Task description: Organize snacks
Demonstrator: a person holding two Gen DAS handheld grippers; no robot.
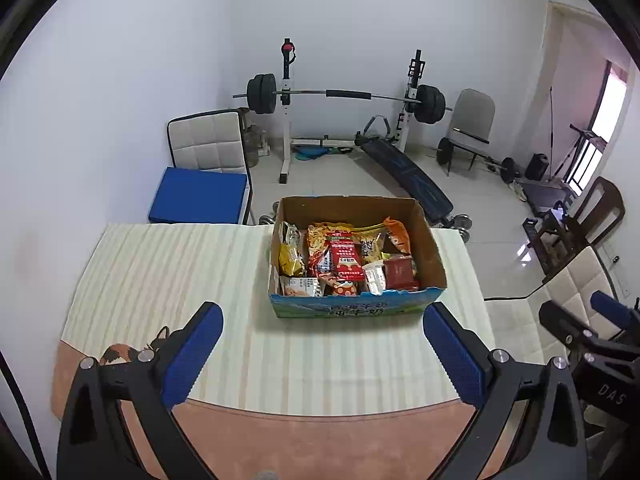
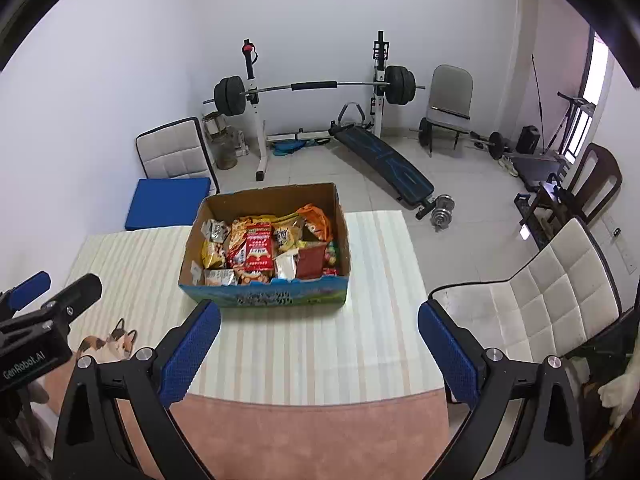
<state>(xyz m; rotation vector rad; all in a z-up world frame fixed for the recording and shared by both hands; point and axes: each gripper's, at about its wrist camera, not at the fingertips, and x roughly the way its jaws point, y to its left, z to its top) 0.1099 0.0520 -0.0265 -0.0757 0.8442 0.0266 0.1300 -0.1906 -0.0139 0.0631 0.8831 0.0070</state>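
**Snacks all in the box, both grippers empty**

Progress, as a judgement: task looks either nearly done or not begun. No loose packets visible on the striped cream table mat (image 1: 160,280) in either view; every snack seen sits inside the open brown cardboard box w/ blue printed front (image 1: 352,307). If "organize" means gathering into the box, little is left. If it means sorting what's inside, all of that remains, since packets lie jumbled and overlapping.

Left gripper (image 1: 323,354): blue-padded fingers spread wide, nothing between them, held above the mat's near part. Box is straight ahead of it, just beyond the fingertips, slightly toward its right finger.

Right gripper (image 2: 319,354): also spread wide, empty. Box is ahead and toward its left finger; the left gripper's body shows at the far left of this view.

Box contents, approx:
- red flat packet w/ white label (image 1: 345,256) on top, centre
- yellow crinkled packet (image 1: 290,260) at the left wall
- orange bag (image 1: 398,234) at the far right corner
- dark red square pack (image 1: 400,272) near the right front
- silver/white small sachets along the front wall, print too small to read

Box is filled roughly to half its wall height; flaps absent or folded, can't tell which.

A calico cat (image 2: 110,344) sits at the mat's near-left edge, beside the right gripper's left finger.
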